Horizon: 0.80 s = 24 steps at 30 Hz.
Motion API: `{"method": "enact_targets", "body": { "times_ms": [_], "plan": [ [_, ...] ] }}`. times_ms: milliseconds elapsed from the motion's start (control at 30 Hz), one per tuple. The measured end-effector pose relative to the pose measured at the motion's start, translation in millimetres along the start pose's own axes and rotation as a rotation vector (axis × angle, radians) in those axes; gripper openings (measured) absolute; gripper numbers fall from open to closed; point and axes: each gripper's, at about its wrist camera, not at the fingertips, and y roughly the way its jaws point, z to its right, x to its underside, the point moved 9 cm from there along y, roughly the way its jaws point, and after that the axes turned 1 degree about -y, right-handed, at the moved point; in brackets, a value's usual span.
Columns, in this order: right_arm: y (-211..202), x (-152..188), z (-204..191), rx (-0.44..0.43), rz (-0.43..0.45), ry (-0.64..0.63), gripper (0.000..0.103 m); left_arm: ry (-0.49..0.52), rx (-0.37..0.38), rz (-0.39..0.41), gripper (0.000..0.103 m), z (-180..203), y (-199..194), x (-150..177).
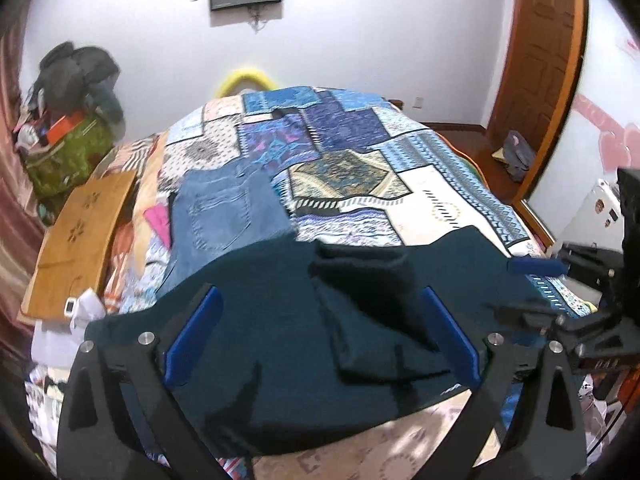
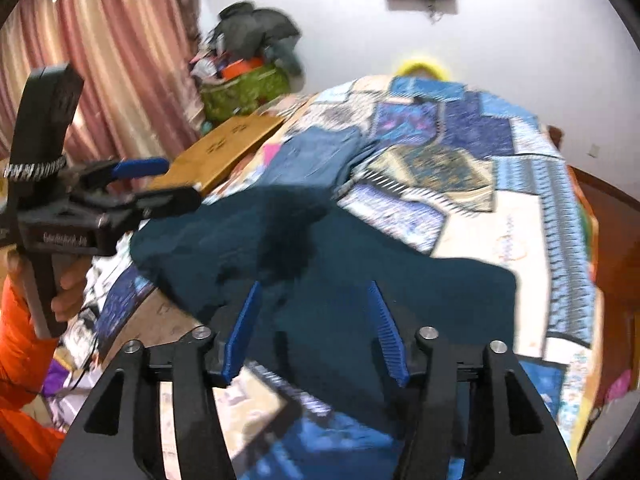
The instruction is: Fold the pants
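Dark teal pants (image 1: 280,320) lie spread across the near end of the bed, with a thicker dark fold at their middle. They also show in the right wrist view (image 2: 340,272). My left gripper (image 1: 320,296) hovers just above them, its blue fingers wide apart and empty. My right gripper (image 2: 316,290) is open over the pants too, holding nothing. The right gripper shows at the right edge of the left wrist view (image 1: 536,267). The left gripper shows at the left of the right wrist view (image 2: 160,178), held by a hand in an orange sleeve.
Folded blue jeans (image 1: 224,216) lie on the patchwork quilt (image 1: 360,152) beyond the teal pants. A wooden board (image 1: 80,236) rests on the bed's left side. A green bag piled with clothes (image 1: 68,152) stands by the curtain. A wooden door (image 1: 540,40) is at right.
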Motion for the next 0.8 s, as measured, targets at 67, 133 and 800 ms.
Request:
{"method": "enact_targets", "body": {
  "times_ms": [67,133,800],
  "plan": [
    [-3.3,-4.3,15.0,0.042,0.01,0.011,0.064,0.014,0.011,-0.008,0.101,9.7,7.3,-6.3],
    [-4.4,-7.1,28.9,0.069,0.015,0.029,0.065,0.026,0.02,-0.026,0.101,19.1,18.4,-11.4],
    [42.8,72.2,83.2,0.117,-0.162,0.18,0.065,0.077,-0.07,-0.233,0.102,-1.3,103.6,58.0]
  ]
}}
